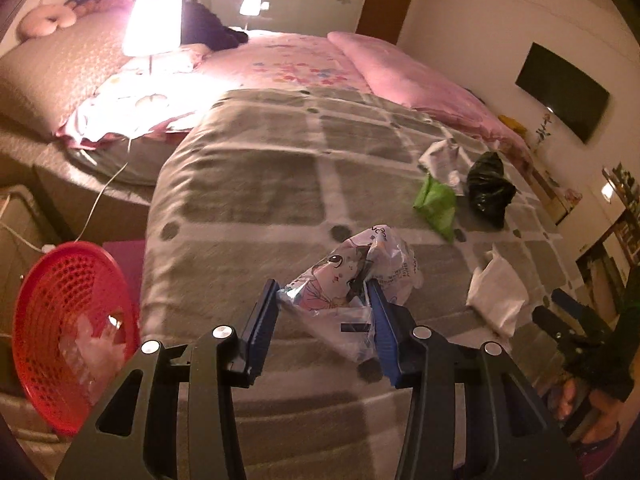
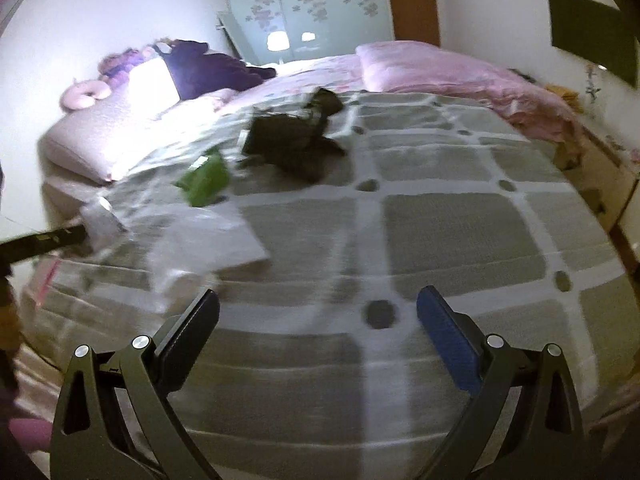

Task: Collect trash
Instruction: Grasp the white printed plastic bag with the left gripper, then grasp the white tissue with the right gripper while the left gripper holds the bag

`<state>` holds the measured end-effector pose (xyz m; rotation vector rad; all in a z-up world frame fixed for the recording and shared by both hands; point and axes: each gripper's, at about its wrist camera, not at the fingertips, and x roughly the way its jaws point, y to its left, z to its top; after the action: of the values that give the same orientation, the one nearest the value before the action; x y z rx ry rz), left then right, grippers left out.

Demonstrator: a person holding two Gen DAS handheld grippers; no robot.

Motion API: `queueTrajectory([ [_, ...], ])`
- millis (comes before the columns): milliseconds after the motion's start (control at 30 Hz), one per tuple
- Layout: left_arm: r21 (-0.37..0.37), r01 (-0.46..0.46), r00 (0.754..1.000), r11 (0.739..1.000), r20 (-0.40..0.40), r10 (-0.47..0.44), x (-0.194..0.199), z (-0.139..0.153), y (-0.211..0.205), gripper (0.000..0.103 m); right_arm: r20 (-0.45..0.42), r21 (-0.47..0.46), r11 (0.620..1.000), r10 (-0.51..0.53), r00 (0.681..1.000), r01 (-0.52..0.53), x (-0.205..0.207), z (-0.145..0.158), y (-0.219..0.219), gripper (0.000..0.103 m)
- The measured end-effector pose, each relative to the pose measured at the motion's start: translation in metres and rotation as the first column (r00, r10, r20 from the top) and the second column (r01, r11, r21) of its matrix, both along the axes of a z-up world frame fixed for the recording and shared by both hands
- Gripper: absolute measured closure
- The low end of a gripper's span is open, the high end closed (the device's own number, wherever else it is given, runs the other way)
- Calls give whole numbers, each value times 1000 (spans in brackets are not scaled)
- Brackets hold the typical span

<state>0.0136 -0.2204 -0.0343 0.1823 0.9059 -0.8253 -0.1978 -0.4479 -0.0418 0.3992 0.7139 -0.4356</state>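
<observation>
My left gripper is shut on a crinkled plastic wrapper with a cartoon print, held just above the grey checked blanket. A red mesh basket stands low at the left beside the bed, with clear plastic in it. Further right on the blanket lie a green wrapper, a black bag, crumpled white paper and a white bag. My right gripper hangs open over bare blanket, with the white bag, green wrapper and black bag ahead to its left.
A lit lamp and its cord are at the left of the bed. A pink quilt and pillows lie at the far side. A dark screen hangs on the right wall, with low furniture beneath it.
</observation>
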Motion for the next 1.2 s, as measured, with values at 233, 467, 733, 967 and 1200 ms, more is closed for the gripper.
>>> queueTrajectory([
  [233,-13,-14,1000,1000,1,14,1,1,16,61,-15,-115,981,157,987,-158,33,15,38,7],
  [467,-16,-15,1000,1000,1,15,1,1,18,61,-58,-140,960,234,970,-240,62,13,52,13],
  [733,-19,-21,1000,1000,-6,21,3,2,20,61,-111,-112,957,256,960,-268,70,-3,54,30],
  [967,-19,-23,1000,1000,-1,23,3,3,20,61,-97,-83,966,238,966,-247,68,1,44,60],
  [1200,-35,-34,999,999,-1,34,4,7,24,61,-65,-72,971,223,973,-228,65,8,42,70],
])
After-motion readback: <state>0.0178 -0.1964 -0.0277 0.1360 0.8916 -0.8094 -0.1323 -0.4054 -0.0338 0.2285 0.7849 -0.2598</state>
